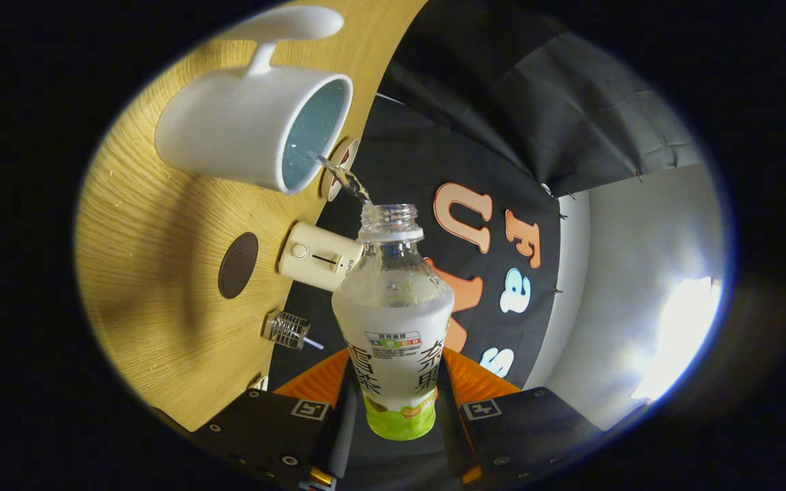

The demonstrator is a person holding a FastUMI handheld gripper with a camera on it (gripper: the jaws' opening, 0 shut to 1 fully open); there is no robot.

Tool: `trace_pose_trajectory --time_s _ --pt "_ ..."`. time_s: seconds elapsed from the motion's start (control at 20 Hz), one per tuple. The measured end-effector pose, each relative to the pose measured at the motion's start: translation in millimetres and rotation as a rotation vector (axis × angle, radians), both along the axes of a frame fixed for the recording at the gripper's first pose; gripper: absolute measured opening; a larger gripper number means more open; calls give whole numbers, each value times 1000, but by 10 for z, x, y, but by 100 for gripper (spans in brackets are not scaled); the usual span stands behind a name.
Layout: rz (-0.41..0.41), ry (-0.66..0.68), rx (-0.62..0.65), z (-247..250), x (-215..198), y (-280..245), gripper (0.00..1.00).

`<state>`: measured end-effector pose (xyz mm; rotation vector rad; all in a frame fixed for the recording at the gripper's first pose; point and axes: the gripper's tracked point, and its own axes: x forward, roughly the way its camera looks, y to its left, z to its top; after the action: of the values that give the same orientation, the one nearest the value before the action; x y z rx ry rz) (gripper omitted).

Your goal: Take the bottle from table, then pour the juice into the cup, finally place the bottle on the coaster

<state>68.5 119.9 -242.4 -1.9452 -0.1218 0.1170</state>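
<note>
My gripper (393, 402) is shut on a clear plastic bottle (393, 327) with a white and green label, held between the two fingers and tipped over, its open neck pointing at the cup. A thin stream of clear liquid (346, 179) runs from the bottle's mouth into the white mug (243, 133), which stands on the wooden table (154, 273) just beyond the neck. The mug's inside looks bluish, with liquid in it. A dark round coaster (238, 265) lies on the table between the mug and the fingers, apart from both.
A cream box-shaped device with a dial (318, 256) stands on the table near the bottle's neck. A small metal mesh piece (288, 330) stands beside it, closer to the fingers. A small white round item (340, 167) sits behind the mug. The booth's black cloth wall rises past the table's edge.
</note>
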Motion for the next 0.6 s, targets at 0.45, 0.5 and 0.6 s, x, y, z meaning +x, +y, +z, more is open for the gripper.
trace_pose_trajectory --time_s 0.45,0.5,0.6 --pt "26 -8 -43 -25 -28 57 56" --pt "28 -10 -45 -26 -22 63 56" --pt "33 -12 -48 -32 0 88 56"
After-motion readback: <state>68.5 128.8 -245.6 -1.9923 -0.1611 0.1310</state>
